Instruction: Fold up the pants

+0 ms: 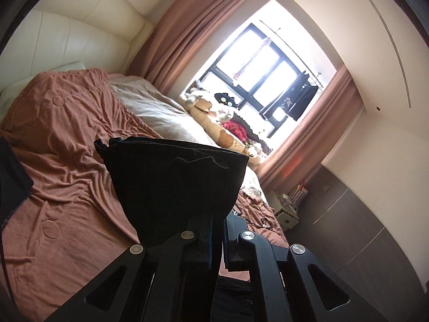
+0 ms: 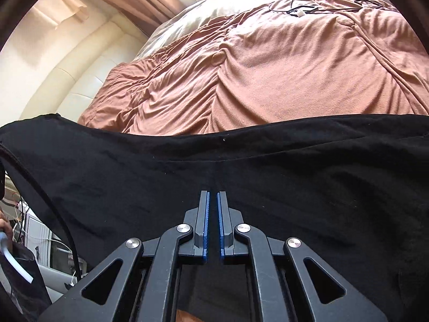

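Pants (image 1: 174, 187) held up off the bed by both tools.
Left tool (image 1: 218, 230) clamped on a fanned-out black corner of the fabric; right tool (image 2: 213, 201) pinched tight on a fold at the middle of the cloth. Garment spans above pink blanket (image 2: 268, 75), cream headboard (image 1: 80, 35) beyond.

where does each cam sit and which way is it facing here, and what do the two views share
Left wrist: rides the left gripper, looking almost level across the pink bedspread to the window; its own fingers show, shut on the black pants.
Right wrist: rides the right gripper, tilted down over the bedspread; its fingers show, shut on the pants, and part of a hand at the left edge.
Shared: pants, bedspread, cream headboard, curtain.
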Tool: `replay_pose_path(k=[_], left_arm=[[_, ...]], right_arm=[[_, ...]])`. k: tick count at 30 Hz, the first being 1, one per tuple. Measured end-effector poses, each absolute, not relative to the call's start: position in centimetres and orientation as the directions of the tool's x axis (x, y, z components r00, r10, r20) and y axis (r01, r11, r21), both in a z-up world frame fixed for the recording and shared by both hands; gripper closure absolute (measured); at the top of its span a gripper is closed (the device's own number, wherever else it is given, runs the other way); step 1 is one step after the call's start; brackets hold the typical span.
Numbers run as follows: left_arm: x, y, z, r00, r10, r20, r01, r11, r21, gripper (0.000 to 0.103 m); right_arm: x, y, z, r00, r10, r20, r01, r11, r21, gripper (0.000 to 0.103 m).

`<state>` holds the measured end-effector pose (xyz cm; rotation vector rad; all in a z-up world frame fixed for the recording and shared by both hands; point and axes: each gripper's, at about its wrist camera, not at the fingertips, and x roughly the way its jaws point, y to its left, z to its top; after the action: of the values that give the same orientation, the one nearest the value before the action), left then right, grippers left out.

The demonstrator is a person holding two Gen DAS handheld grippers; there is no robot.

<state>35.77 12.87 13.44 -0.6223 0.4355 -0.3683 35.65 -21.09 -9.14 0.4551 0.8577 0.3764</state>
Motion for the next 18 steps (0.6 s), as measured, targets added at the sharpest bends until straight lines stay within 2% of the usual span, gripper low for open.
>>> replay_pose_path(k=[1, 2, 3, 4, 5, 11, 14, 18], left_arm=[[35.8, 12.0, 14.1, 0.843, -0.463, -0.273, 0.213, 0.755, -0.621, 0.097], [35.8, 11.3, 14.7, 0.841, -0.47, -0.269, 0.224, 0.755, -0.617, 0.097], [35.8, 10.6, 15.2, 0.838, -0.476, -0.266, 0.235, 0.755, -0.612, 0.097], [35.8, 9.9, 15.6, 0.835, -0.484, -0.263, 0.246, 0.755, -0.608, 0.097], [35.8, 9.1, 16.0, 0.831, -0.492, -0.26, 0.257, 0.754, -0.604, 0.097], [35.9, 4.5, 18.0, 0.805, -0.538, -0.249, 0.318, 0.746, -0.585, 0.097], [36.1, 2.1, 18.9, 0.791, -0.559, -0.247, 0.345, 0.742, -0.575, 0.097], [36.4, -1.0, 19.7, 0.768, -0.592, -0.245, 0.383, 0.731, -0.565, 0.097]], right_arm=[[35.0, -21.7, -8.8, 0.608, 0.492, -0.623, -0.133, 0.837, 0.531, 0.099], [34.3, -22.5, -8.5, 0.618, 0.489, -0.616, -0.129, 0.835, 0.535, 0.093], [33.6, -23.2, -8.4, 0.627, 0.484, -0.611, -0.126, 0.836, 0.534, 0.081], [32.8, -23.8, -8.2, 0.637, 0.477, -0.606, -0.124, 0.839, 0.53, 0.074], [32.0, -24.5, -8.0, 0.649, 0.465, -0.603, -0.118, 0.844, 0.524, 0.06], [27.1, -29.7, -6.6, 0.707, 0.424, -0.566, -0.078, 0.842, 0.534, 0.056], [24.6, -32.0, -5.7, 0.731, 0.4, -0.553, -0.066, 0.848, 0.527, 0.042], [21.2, -34.7, -4.9, 0.758, 0.373, -0.536, -0.043, 0.847, 0.529, 0.04]])
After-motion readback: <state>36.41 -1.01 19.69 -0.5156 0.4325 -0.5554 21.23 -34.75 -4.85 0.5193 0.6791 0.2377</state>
